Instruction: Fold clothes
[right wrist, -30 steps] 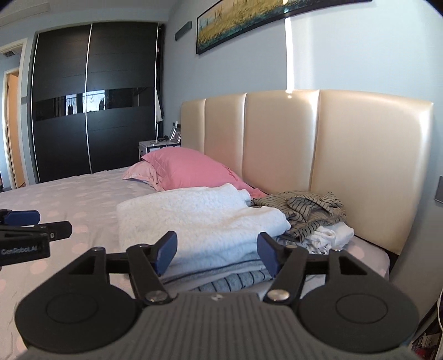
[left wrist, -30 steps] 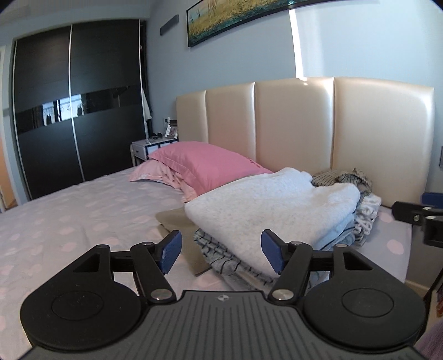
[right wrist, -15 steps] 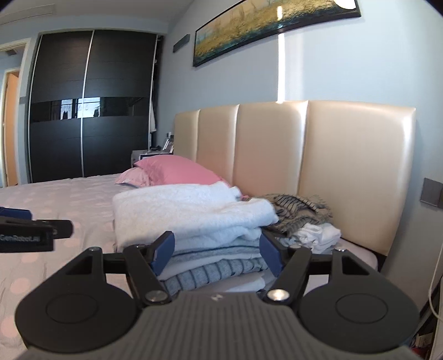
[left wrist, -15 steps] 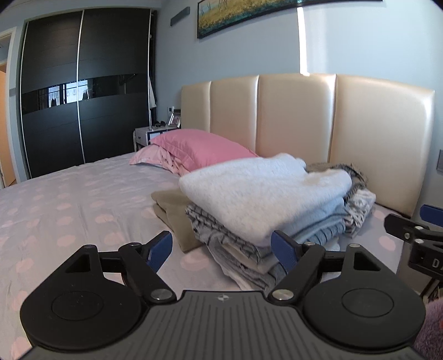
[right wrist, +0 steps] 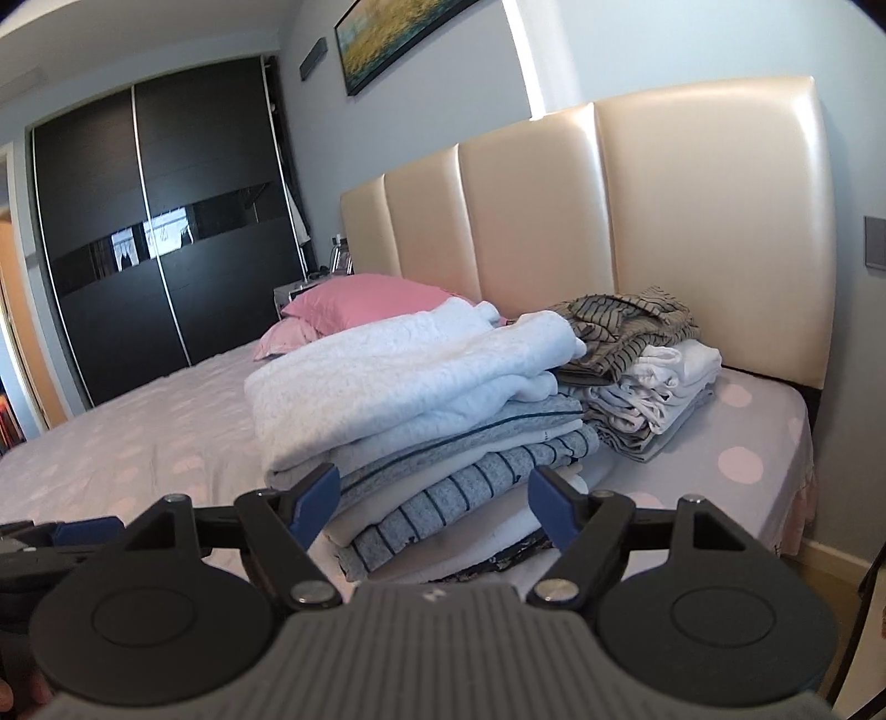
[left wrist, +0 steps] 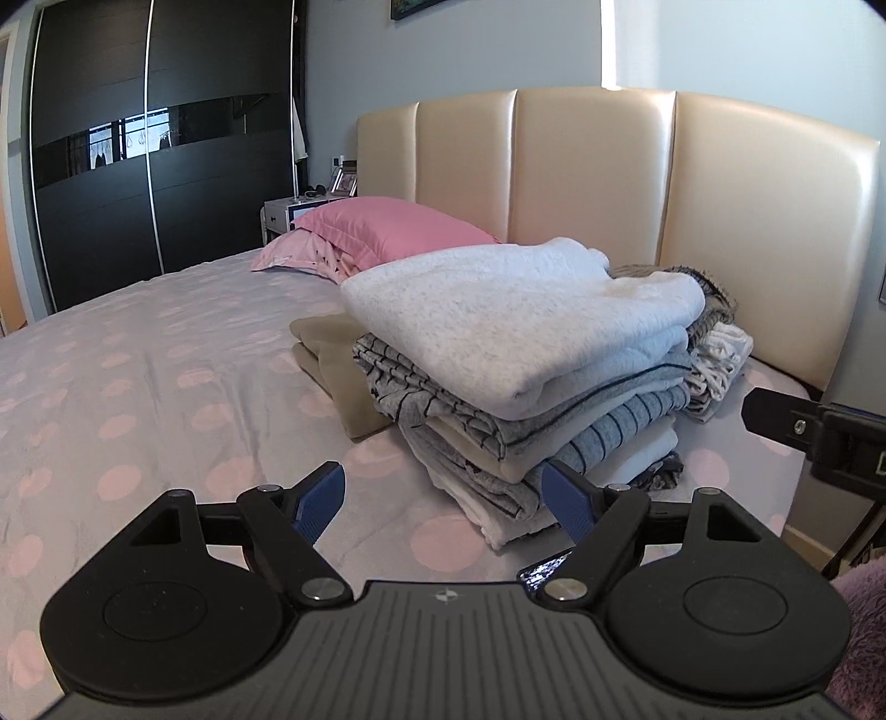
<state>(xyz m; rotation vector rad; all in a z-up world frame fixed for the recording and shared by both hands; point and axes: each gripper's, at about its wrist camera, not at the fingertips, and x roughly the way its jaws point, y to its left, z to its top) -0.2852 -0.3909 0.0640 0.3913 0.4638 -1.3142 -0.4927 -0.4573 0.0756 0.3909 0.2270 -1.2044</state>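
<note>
A tall stack of folded clothes [left wrist: 526, 399] sits on the bed near the headboard, topped by a thick pale grey fleece sweater [left wrist: 498, 310] folded flat. Under it lie grey garments with dark stripes, a cream layer and white pieces at the bottom. A folded tan cloth [left wrist: 338, 365] lies against the stack's side that faces the wardrobe, partly tucked beneath it. Between the stack and the headboard sits a smaller, looser pile: a crumpled brown striped garment [right wrist: 626, 327] on top of white and grey folded pieces [right wrist: 659, 387].

The left gripper [left wrist: 446, 495], black with blue pads, hangs just before the stack's lower corner with its jaws spread wide and nothing gripped. The right gripper [right wrist: 432, 495] faces the stack's end; its jaws are opening, the stack's edge showing between the pads without either pressing on it.

All this rests on a lilac bedsheet with pink polka dots [left wrist: 138, 399]. Two pink pillows [left wrist: 382, 230] lie farther along the padded cream headboard [left wrist: 592, 177]. Beyond stand a small bedside table [left wrist: 285, 213] and a black sliding-door wardrobe [left wrist: 155, 144], and a framed landscape painting [right wrist: 398, 39] hangs on the grey wall.
</note>
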